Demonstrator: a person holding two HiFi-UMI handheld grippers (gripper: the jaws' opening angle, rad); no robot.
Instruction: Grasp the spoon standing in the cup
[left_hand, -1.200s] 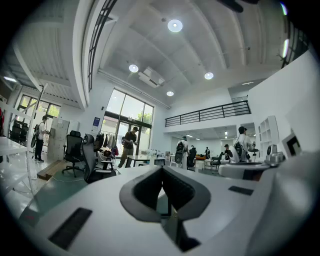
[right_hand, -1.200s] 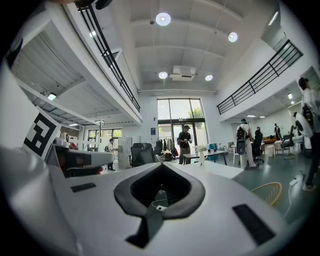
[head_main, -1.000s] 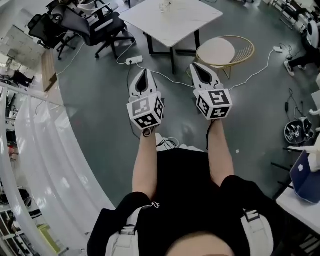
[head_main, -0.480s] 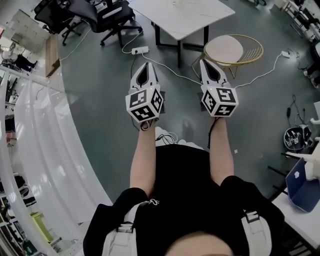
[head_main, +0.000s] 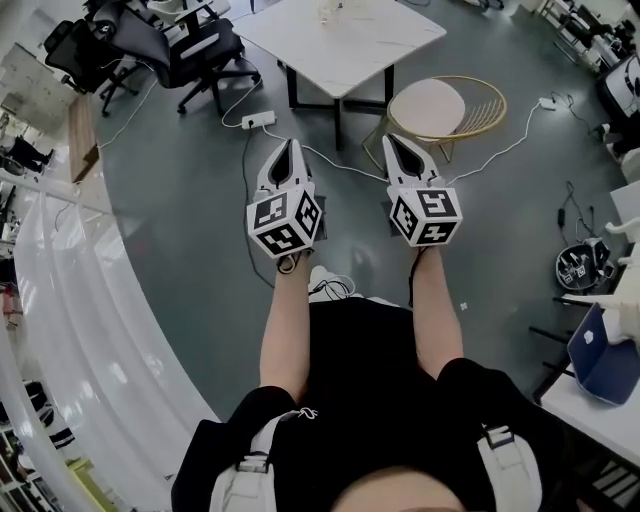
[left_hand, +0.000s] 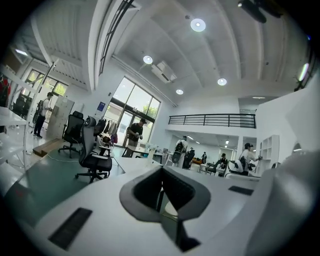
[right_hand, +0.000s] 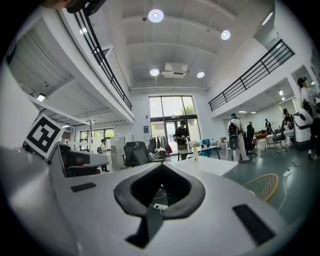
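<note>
Both grippers hang side by side over the grey floor, well short of the white table (head_main: 350, 45). A small pale cup (head_main: 328, 12) stands on that table at the far edge of the head view; I cannot make out the spoon there. In the right gripper view the same small upright item (right_hand: 194, 150) shows far off on the table. My left gripper (head_main: 284, 150) is shut with nothing in it, its jaw tips meeting (left_hand: 161, 171). My right gripper (head_main: 392, 140) is shut and empty too (right_hand: 161, 167).
A round stool inside a gold wire chair (head_main: 440, 100) stands right of the table. Black office chairs (head_main: 190, 45) sit at the back left. A power strip (head_main: 253, 120) and cables cross the floor ahead. A white curved rail (head_main: 70, 300) runs along the left, and a blue item (head_main: 605, 355) lies at the right.
The head view swayed slightly. Both grippers keep the same side-by-side pose and stay shut.
</note>
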